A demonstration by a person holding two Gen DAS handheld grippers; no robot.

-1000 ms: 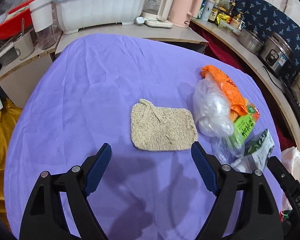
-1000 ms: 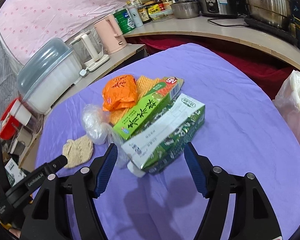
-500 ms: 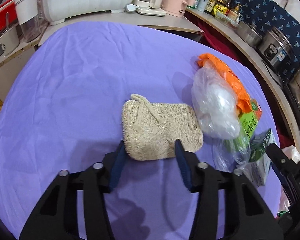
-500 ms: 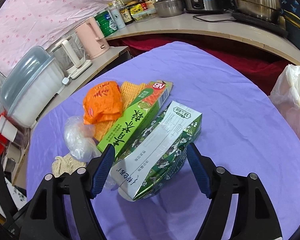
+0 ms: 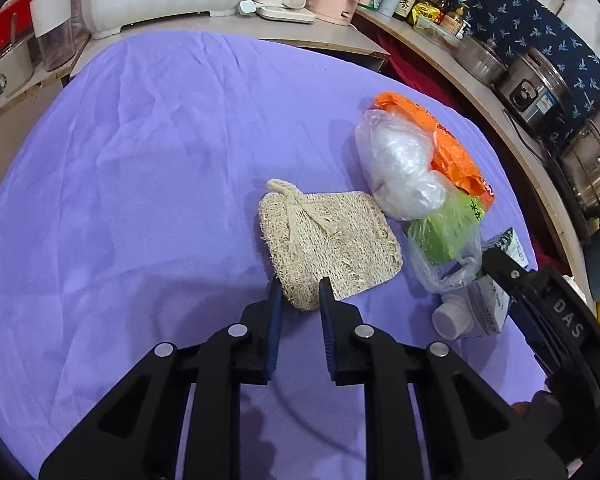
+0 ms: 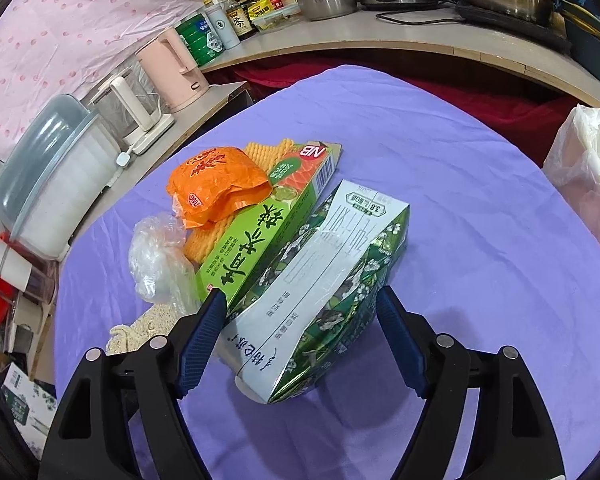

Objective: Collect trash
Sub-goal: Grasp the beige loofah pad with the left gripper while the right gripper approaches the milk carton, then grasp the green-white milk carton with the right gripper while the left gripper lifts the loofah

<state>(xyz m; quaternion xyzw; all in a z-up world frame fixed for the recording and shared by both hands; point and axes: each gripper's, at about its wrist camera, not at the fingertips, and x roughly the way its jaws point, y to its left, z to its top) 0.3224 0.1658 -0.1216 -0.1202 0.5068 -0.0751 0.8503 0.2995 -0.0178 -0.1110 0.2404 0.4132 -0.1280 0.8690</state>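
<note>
Purple cloth covers the desk (image 5: 140, 160), with a cluttered kitchen counter of kettles, bottles and steel pots curving behind it. Since a second ago the left gripper (image 5: 298, 292) has dropped toward the beige woven loofah scrubbing pad (image 5: 328, 236) and its fingers, then spread wide on either side of it, are closing to a narrow gap with the pad's near corner pinched between them; the grasp looks nearly made, so lifting this piece is probably next. The right gripper (image 6: 300, 306) has crept lower over the green-and-white flowered milk carton (image 6: 324, 272), whose near end now sits between its wide-open fingers, which do not yet press on it. The pad lies flat at mid-desk, frayed, its cord loop trailing across the top, just beside a crumpled clear plastic bag (image 5: 400, 172). Behind that sit an orange snack wrapper (image 6: 216, 184) and a long green cardboard box (image 6: 268, 232), leaning against the carton. A bag-lined bin (image 6: 580, 168) waits at the right edge
</note>
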